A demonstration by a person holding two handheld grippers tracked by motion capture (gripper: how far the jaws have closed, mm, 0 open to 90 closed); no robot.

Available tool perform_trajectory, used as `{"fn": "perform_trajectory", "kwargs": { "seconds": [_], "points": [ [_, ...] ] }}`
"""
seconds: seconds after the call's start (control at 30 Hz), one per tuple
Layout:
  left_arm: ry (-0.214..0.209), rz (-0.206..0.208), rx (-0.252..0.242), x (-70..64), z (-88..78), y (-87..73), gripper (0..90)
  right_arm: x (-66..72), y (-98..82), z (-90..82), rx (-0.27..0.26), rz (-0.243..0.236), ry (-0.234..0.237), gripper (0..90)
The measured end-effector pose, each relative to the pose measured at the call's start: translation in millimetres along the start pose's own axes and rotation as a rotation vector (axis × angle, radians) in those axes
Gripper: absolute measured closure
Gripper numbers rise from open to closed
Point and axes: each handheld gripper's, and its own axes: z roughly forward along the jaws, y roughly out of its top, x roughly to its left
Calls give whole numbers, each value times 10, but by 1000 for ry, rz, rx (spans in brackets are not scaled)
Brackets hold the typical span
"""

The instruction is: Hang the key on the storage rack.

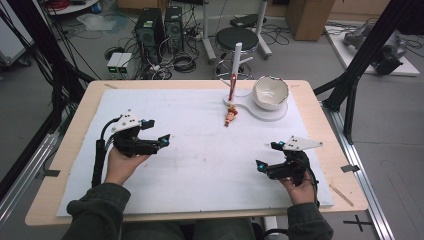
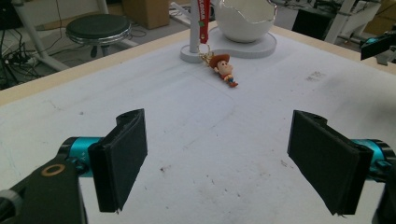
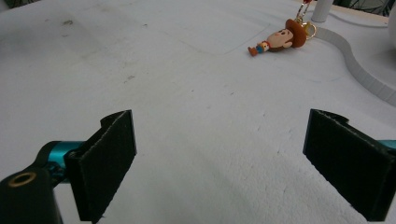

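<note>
A small cowboy figure keychain (image 1: 230, 116) (image 2: 224, 68) (image 3: 278, 40) lies on the white mat, its red strap (image 1: 232, 86) (image 2: 203, 19) hanging from a white post (image 1: 236, 65) on a white stand (image 1: 250, 107). A white eggshell-shaped bowl (image 1: 270, 91) (image 2: 243, 18) sits on the same stand. My left gripper (image 1: 156, 131) (image 2: 224, 163) rests open at the mat's left, well short of the figure. At the right, my right gripper (image 1: 266, 155) (image 3: 233, 168) is open too, with nothing between its jaws.
The white mat (image 1: 200, 160) covers most of a wooden table (image 1: 65, 150). Behind the table stand a black stool (image 1: 237, 39), computer towers (image 1: 150, 30) and tangled cables on the floor. Black frame posts (image 1: 350, 85) rise at the right side.
</note>
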Motion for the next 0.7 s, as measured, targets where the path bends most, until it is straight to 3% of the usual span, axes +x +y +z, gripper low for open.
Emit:
{"fn": "perform_trajectory", "kwargs": {
  "seconds": [0.7],
  "points": [
    [9,-12,5,8,-175,-126,205,-1,0,-3,0,1,-1,84]
  ]
}}
